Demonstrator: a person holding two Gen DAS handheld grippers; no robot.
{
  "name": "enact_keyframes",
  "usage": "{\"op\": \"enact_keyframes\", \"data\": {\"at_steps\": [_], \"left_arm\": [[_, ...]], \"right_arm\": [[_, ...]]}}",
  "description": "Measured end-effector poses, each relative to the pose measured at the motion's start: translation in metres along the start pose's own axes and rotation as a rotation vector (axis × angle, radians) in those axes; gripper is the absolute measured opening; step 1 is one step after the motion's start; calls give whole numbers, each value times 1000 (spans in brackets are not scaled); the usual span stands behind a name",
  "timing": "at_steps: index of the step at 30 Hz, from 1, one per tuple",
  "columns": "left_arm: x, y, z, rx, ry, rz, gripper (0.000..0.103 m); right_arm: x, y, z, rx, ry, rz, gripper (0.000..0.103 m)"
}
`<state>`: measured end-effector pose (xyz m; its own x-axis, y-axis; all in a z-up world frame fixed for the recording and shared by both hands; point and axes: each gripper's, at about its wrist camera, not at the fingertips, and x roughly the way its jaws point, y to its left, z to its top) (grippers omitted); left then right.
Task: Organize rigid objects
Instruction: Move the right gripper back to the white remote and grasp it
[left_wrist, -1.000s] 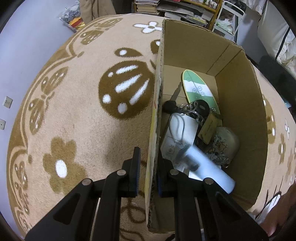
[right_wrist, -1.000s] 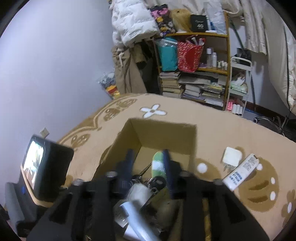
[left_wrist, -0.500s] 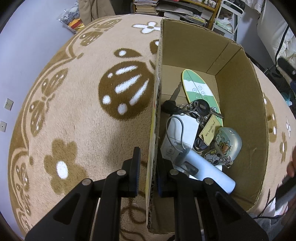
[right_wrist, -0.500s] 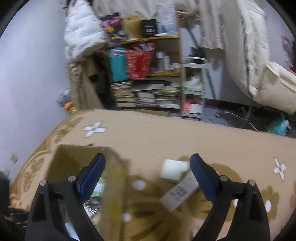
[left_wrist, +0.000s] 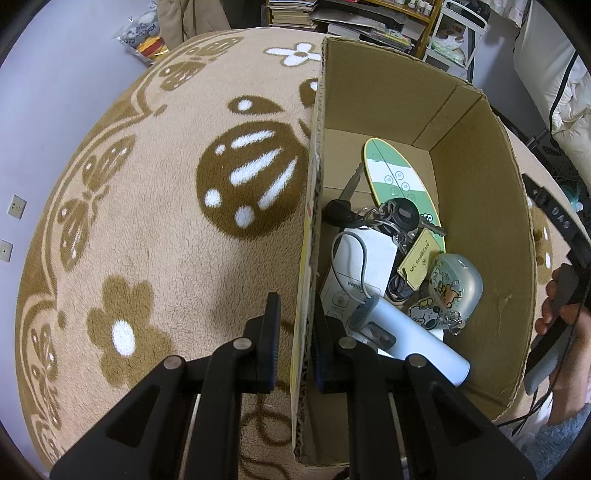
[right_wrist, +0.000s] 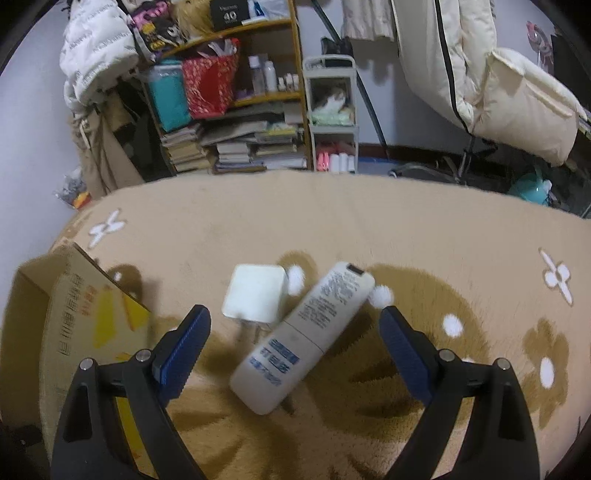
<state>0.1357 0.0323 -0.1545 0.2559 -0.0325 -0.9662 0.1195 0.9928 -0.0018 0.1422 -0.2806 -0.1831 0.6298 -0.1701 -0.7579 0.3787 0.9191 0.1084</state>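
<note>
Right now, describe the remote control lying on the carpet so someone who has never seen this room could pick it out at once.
Look at the tan flower-patterned carpet, just right of the cardboard box. Between the open right gripper's fingers lies the remote control, face down and slanted. Unlike the square white charger touching its upper left side, it is long, with blue label print near its lower end.

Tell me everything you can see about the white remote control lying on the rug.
The remote control is a long, slim, off-white bar of what looks like plastic, lying flat on the tan rug, back side up. Small print covers its far half, a blue label with white characters sits near its near end, and a dark window marks the far tip. It lies diagonally, its left edge against or slightly over a white square adapter. The right tongs stand wide open on either side of it, not touching.
</note>
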Motion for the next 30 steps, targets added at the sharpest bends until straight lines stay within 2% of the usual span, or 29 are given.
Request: {"op": "enact_keyframes", "data": {"at_steps": [5,10,15,20,24,30], "left_arm": [[2,-1,-1,4,4,6,14],[4,0,0,1,8,1,14],[4,2,0,-6,11,-6,14],[5,2,1,-6,12,-7,14],[5,3,1,-8,13,-11,14],[5,3,1,-9,13,-12,15]], "right_arm": [[20,-9,-11,11,55,-26,97],[32,-10,-18,2,95,-17,97],[37,-9,-25,24,96,-12,97],[39,-2,-26,-4,98,-44,97],[38,-5,-28,45,102,-55,97],[35,0,-27,36,100,-93,96]]}}
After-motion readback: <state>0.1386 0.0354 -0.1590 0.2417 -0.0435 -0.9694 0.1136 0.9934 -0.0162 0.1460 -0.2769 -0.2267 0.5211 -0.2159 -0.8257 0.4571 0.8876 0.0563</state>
